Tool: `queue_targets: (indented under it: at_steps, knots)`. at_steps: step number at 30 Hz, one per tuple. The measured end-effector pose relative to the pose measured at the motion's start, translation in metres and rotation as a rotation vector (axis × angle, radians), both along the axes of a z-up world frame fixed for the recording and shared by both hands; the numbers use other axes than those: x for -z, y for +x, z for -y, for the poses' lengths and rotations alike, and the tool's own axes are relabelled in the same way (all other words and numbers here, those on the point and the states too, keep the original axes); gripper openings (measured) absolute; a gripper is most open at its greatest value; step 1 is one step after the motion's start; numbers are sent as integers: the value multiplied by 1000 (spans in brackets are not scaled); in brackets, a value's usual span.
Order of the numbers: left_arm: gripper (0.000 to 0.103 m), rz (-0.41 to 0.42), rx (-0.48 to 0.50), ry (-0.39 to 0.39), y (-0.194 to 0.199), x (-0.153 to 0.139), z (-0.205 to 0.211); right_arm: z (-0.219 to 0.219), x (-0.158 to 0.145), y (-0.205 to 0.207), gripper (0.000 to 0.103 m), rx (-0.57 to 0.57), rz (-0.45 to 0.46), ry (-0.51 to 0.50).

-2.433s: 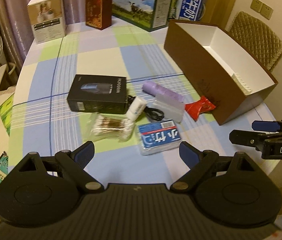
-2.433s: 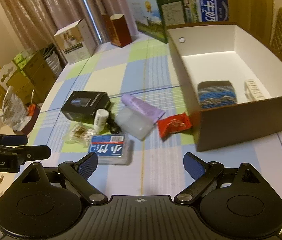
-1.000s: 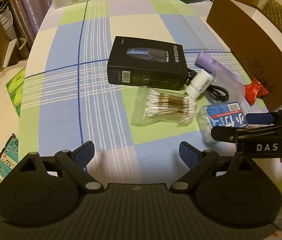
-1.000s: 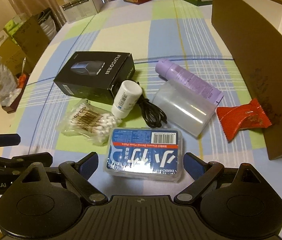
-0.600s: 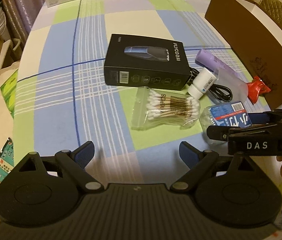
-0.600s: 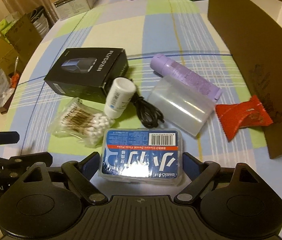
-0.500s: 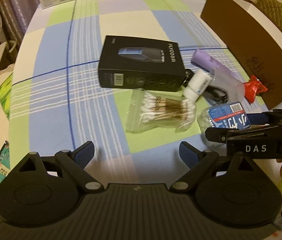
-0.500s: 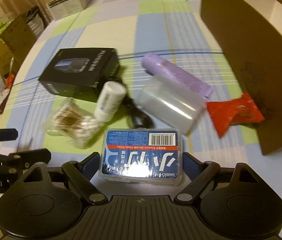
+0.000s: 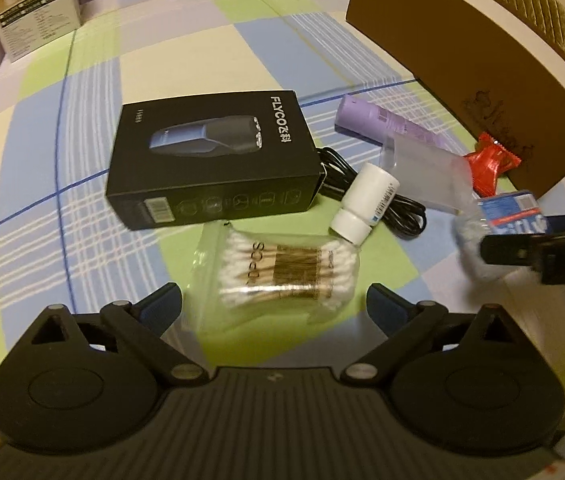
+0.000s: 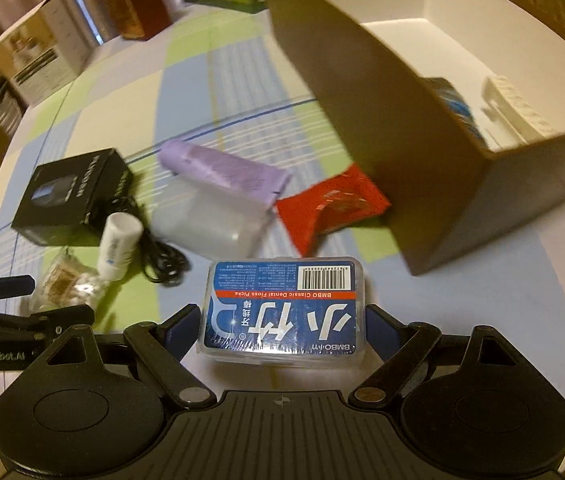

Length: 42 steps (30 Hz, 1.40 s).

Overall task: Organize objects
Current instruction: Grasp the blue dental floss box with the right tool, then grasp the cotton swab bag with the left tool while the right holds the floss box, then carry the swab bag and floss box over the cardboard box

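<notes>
Left gripper (image 9: pixel 274 304): I have its jaws spread wide with nothing between them, hovering low in the left wrist frame just short of the cotton swab bag (image 9: pixel 278 270).
Black shaver box (image 9: pixel 212 164): centre-left of the left wrist frame, flat on the checked tablecloth (image 9: pixel 94 92); I leave it for a later pass.
White bottle (image 9: pixel 364 204): on its side just right of the shaver box, lying across the black cable (image 9: pixel 398 210).
Purple tube (image 10: pixel 222 170): middle of the right wrist frame, with a clear plastic sleeve (image 10: pixel 210 216) over its near end.
Floss pick box (image 10: pixel 282 310): lower centre of the right wrist frame, the piece I am moving now; it looks lifted off the cloth, though blur keeps me from being sure.
Right gripper (image 10: pixel 282 324): I have it closed partway onto the floss pick box, one pad on each short side, holding only that.
Red packet (image 10: pixel 330 204): right of centre, touching the outer wall of the brown box.
Brown box (image 10: pixel 382 128): upper right of the right wrist frame, open on top, white inside, with a few items already at its near end.
How I would do it well: keep the squeeze steady since the wrap looks slick, raise the floss pick box above the near wall before carrying it across, and aim for the bare white floor further in.
Watch for: clipping the brown rim or dragging the red packet along.
</notes>
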<state>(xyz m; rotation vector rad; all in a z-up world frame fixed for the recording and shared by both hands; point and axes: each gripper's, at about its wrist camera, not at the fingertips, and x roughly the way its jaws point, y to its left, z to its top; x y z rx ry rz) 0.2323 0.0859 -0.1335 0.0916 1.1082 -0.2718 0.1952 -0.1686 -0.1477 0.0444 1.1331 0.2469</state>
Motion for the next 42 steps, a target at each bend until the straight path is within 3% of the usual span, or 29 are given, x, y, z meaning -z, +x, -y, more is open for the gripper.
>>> queue_targets:
  at_steps: [9, 12, 14, 30, 42]
  knots:
    - [91, -13, 11, -23, 20, 11, 1, 14, -1, -2, 84, 32, -12, 12]
    - [82, 6, 23, -17, 17, 10, 2, 14, -2, -4, 84, 19, -13, 19]
    - [68, 15, 27, -20, 14, 8, 3, 13, -4, -6, 84, 8, -11, 24]
    - [68, 0, -9, -20, -28, -9, 7, 22, -22, -17, 84, -76, 5, 83]
    - [68, 106, -9, -45, -47, -61, 42, 44, -66, -27, 84, -171, 93, 176]
